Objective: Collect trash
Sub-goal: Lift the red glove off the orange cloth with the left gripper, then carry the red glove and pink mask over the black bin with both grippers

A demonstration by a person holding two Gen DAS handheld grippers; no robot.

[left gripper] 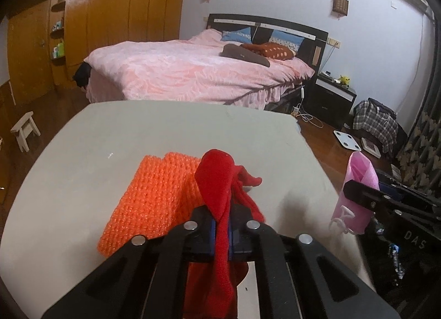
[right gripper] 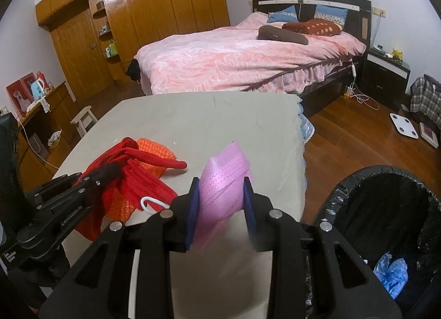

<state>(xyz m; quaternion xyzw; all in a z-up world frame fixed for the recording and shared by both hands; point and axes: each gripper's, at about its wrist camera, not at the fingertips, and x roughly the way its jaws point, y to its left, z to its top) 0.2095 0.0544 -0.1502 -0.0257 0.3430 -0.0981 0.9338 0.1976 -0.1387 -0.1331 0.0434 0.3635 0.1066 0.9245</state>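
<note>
My left gripper point(left gripper: 222, 222) is shut on a red knitted cloth point(left gripper: 220, 181), holding it just above the grey table point(left gripper: 137, 131). An orange knitted cloth point(left gripper: 154, 195) lies on the table under and left of it. My right gripper point(right gripper: 220, 203) is shut on a pink face mask point(right gripper: 223, 181) with white ear loops, held near the table's right edge. The mask point(left gripper: 355, 181) and right gripper also show at the right of the left wrist view. A black-lined trash bin point(right gripper: 386, 208) stands on the floor at right, with a blue bag point(right gripper: 391, 272) inside.
A bed with a pink cover point(right gripper: 248, 54) stands behind the table. A wooden wardrobe point(right gripper: 165, 10) fills the back left. A white stool point(right gripper: 84, 119), a white scale point(right gripper: 403, 126) and a plaid bag point(right gripper: 424, 98) are on the wooden floor.
</note>
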